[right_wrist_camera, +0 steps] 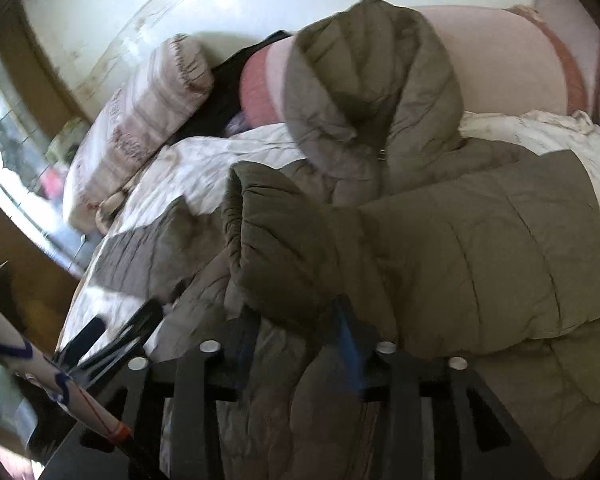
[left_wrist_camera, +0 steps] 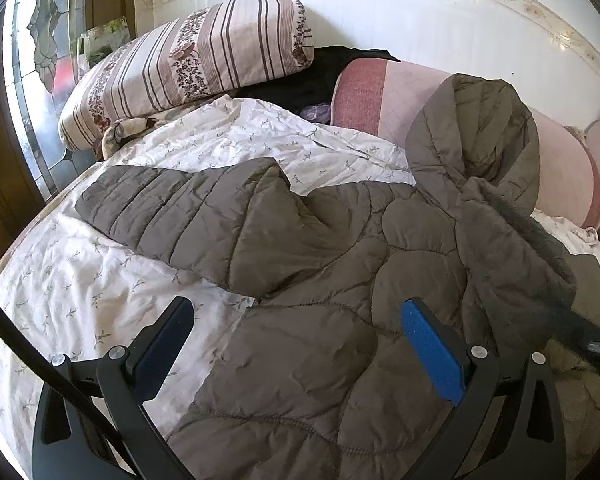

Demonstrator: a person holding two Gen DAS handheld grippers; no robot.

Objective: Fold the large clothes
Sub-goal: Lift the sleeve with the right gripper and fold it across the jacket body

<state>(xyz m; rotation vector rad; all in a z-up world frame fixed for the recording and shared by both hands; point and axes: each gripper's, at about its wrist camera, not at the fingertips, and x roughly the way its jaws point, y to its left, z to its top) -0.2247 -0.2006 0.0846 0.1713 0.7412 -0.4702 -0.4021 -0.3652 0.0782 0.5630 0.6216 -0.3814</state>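
Left wrist view: the quilted brown jacket (left_wrist_camera: 340, 280) is spread on the bed's white floral quilt (left_wrist_camera: 80, 280), its long axis running from right under my camera up to the hood (left_wrist_camera: 476, 136), which leans against the pink bolster (left_wrist_camera: 380, 96) by the wall. One sleeve (left_wrist_camera: 172, 208) stretches away to the left. My left tongs (left_wrist_camera: 296, 336) are spread wide, hovering over the jacket's edge, pinching nothing. Over to the right wrist view, a bit blurred: same jacket, hood (right_wrist_camera: 364, 80) pointing up and away, the other sleeve (right_wrist_camera: 440, 248) lies folded across the body, cuff toward the middle. My right tongs (right_wrist_camera: 300, 340) stand partly parted, a fold of jacket between the fingers; whether they press it, I cannot tell. The left tongs (right_wrist_camera: 112, 336) show wide apart at lower left.
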